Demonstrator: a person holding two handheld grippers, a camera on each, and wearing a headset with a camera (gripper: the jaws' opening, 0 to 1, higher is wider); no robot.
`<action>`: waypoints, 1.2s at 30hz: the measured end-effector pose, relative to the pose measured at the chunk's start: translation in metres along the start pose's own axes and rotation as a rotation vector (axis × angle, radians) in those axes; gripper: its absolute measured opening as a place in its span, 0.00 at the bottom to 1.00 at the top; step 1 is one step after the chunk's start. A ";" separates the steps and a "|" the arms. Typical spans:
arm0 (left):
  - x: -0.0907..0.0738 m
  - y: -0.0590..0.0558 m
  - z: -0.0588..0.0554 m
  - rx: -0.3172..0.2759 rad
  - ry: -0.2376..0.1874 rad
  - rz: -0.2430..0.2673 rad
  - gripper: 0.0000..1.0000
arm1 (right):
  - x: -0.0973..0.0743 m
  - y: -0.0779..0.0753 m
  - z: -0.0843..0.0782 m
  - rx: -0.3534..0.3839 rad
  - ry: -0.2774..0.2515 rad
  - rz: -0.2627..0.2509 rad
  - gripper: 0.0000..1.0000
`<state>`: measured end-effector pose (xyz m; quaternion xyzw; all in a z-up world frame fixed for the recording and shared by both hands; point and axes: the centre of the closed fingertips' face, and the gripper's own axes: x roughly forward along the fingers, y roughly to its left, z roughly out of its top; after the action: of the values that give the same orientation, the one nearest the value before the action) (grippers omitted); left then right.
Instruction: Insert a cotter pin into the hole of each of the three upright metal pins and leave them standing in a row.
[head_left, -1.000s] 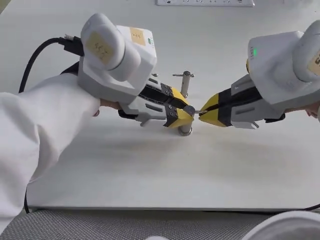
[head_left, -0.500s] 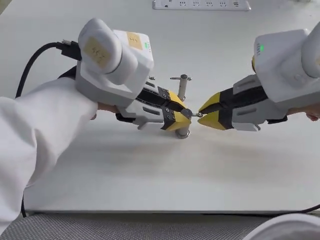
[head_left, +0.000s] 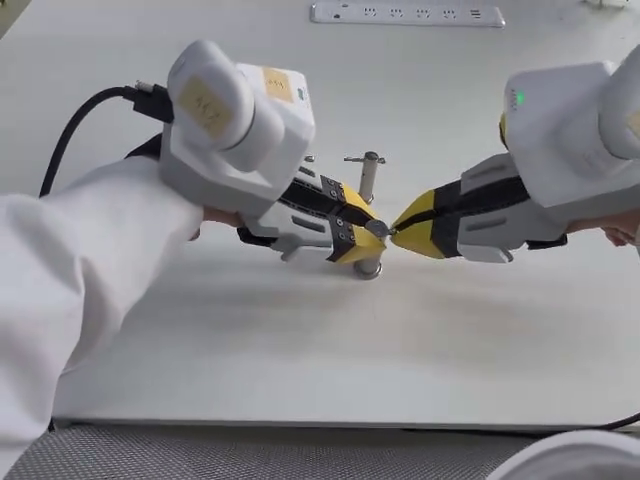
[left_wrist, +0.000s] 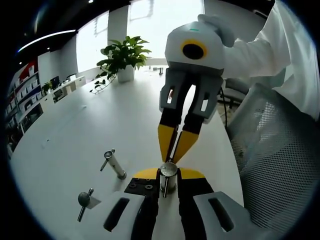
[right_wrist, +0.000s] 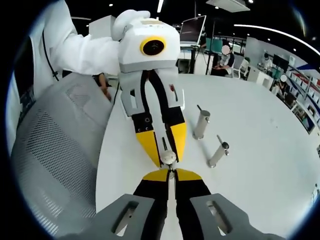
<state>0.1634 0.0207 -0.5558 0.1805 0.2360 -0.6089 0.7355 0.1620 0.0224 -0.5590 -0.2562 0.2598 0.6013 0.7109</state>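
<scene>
2 metal pins (right_wrist: 202, 125) stand nearby.

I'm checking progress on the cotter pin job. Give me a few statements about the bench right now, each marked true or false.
1. The left gripper is shut on an upright metal pin. True.
2. The right gripper is wide open, far from that pin. False: its jaws are together, with the tips at the pin's head, on a thin cotter pin.
3. The two other metal pins already carry cotter pins. True.
4. Those two pins lie flat. False: they stand upright on the table.
5. A power strip lies at the table's far side. True.
</scene>
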 end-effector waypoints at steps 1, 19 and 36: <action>0.000 0.000 0.000 -0.001 -0.001 0.000 0.12 | 0.000 0.000 0.000 0.003 -0.002 0.000 0.00; -0.024 -0.019 -0.005 -0.070 -0.071 -0.004 0.60 | 0.000 0.000 0.004 0.089 -0.061 -0.006 0.23; -0.054 -0.041 -0.026 -0.223 -0.121 0.051 0.99 | 0.014 0.004 0.009 0.114 -0.070 0.001 0.23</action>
<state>0.1119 0.0715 -0.5459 0.0664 0.2525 -0.5696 0.7794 0.1601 0.0392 -0.5623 -0.1939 0.2688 0.5944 0.7327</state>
